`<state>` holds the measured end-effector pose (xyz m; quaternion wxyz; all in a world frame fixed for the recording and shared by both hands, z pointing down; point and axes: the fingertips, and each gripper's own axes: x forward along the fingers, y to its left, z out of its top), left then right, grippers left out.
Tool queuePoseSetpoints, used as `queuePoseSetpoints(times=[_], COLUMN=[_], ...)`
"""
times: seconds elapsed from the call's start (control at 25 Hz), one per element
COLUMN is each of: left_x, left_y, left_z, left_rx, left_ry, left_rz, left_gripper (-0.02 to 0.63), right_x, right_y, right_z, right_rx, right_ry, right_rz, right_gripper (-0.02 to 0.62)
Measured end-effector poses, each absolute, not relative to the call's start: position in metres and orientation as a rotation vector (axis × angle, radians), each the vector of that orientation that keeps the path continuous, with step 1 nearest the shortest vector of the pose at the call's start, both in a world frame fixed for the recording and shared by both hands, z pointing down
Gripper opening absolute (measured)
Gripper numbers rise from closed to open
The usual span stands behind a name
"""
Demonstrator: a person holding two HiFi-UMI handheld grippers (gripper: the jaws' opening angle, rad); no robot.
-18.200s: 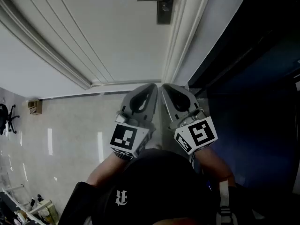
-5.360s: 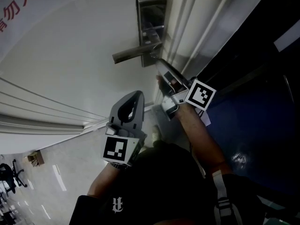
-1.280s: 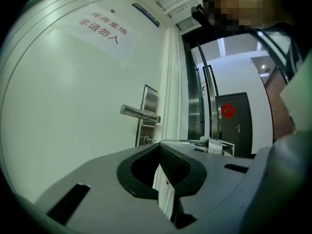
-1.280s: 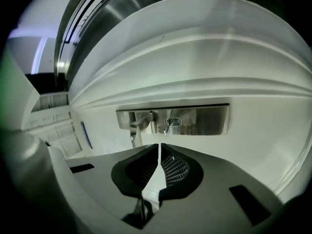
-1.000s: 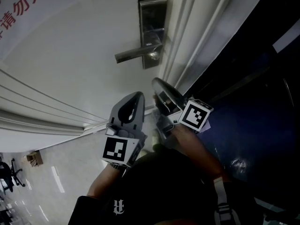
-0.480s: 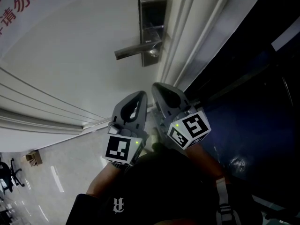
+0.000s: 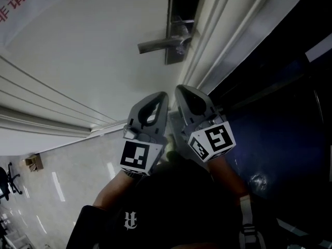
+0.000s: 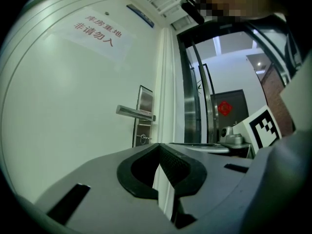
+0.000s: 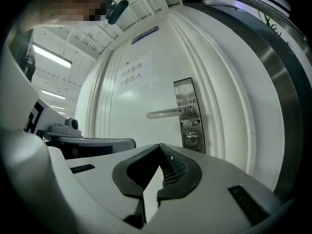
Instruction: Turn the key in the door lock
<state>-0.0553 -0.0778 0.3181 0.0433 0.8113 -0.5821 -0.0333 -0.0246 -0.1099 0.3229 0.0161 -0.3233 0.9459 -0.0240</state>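
The right hand-held gripper (image 7: 182,91), up at the lock plate (image 7: 179,14) seconds ago, now lies beside the left hand-held gripper (image 7: 160,96), both with jaws together on nothing. The door (image 7: 93,45) is white, with pale glossy floor (image 7: 62,173) at 7 o'clock and dark glazing (image 7: 280,113) at 3. The key (image 8: 142,138) sits under the lever (image 7: 158,44), standing straight out of the door; the lever runs toward 9 o'clock.

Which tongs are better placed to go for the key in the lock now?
Right, probably. In the head view the right tongs sit almost straight below the silver lock plate holding the small metal key; the left tongs lie off to one side. Both are shut and empty.
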Motion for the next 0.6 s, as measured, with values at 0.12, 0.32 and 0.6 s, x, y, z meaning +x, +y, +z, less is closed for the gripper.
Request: queuePoseSetpoints(times=[0.12,0.32,0.6], left_x=[-0.0580,-0.0625,-0.0645], left_y=[-0.0742,-0.0701,-0.0715], left_z=[0.3162,0.3134,0.3172], left_rx=[2.474,2.464,2.458], left_ry=[-1.782,-1.796,-1.786], left_rz=[-0.123,-0.149,-0.159], left_gripper=[0.006,0.006,0.006], right_x=[-0.0258,-0.0280,-0.0296], right_y=[-0.1077,-0.1053,-0.1069], right_z=[0.3229,0.3202,0.3232], right_rx=[-0.998,-0.994,-0.999], right_ry=[2.942,2.944,2.948], right_rz=[-0.096,-0.102,-0.101], right_gripper=[0.015,0.015,0.015])
